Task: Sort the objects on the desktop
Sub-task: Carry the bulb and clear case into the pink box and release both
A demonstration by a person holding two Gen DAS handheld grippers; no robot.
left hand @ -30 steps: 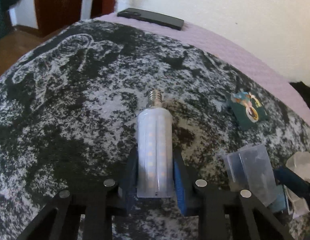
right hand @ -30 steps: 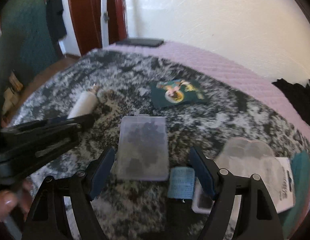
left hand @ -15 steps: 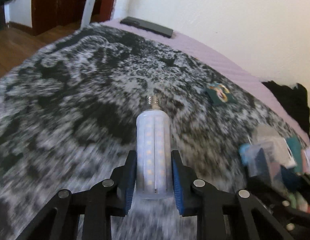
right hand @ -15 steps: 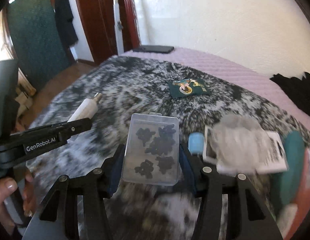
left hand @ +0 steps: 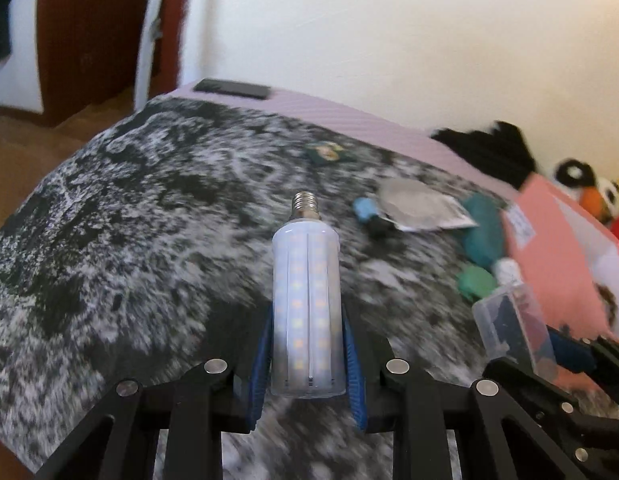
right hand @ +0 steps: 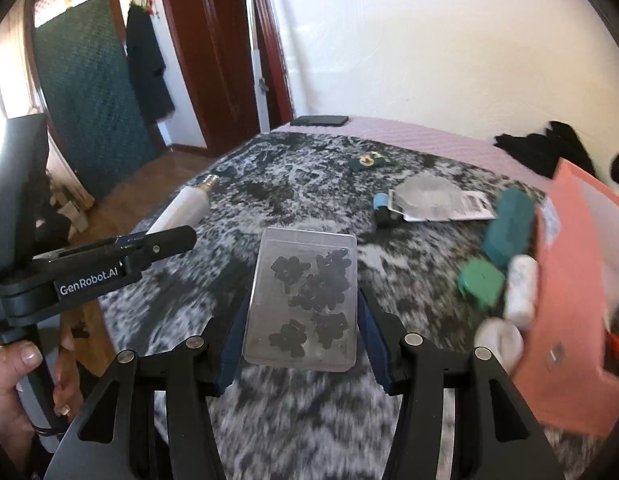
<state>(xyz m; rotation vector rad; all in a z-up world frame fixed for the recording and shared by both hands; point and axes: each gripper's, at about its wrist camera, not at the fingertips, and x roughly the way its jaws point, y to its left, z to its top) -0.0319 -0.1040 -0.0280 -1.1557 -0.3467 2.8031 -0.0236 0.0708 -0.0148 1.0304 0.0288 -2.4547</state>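
Observation:
My left gripper (left hand: 307, 356) is shut on a white LED corn bulb (left hand: 306, 304), screw base pointing away, held above the black-and-white blanket (left hand: 149, 240). The bulb also shows in the right wrist view (right hand: 185, 210) at the left. My right gripper (right hand: 299, 320) is shut on a clear flat plastic case (right hand: 305, 300) with dark shapes inside, lifted above the blanket. The case shows at the right of the left wrist view (left hand: 513, 328).
A pink box (right hand: 581, 280) stands at the right. Beside it lie a teal case (right hand: 509, 228), a green block (right hand: 479, 284), a white roll (right hand: 521, 292), a blister pack (right hand: 437, 198) and a blue tube (right hand: 381, 204). A green patch (right hand: 367, 161) and a black phone (right hand: 321, 121) lie farther back.
Both grippers have risen and pulled back from the blanket with their objects. The pink box and the items beside it have come into view at the right.

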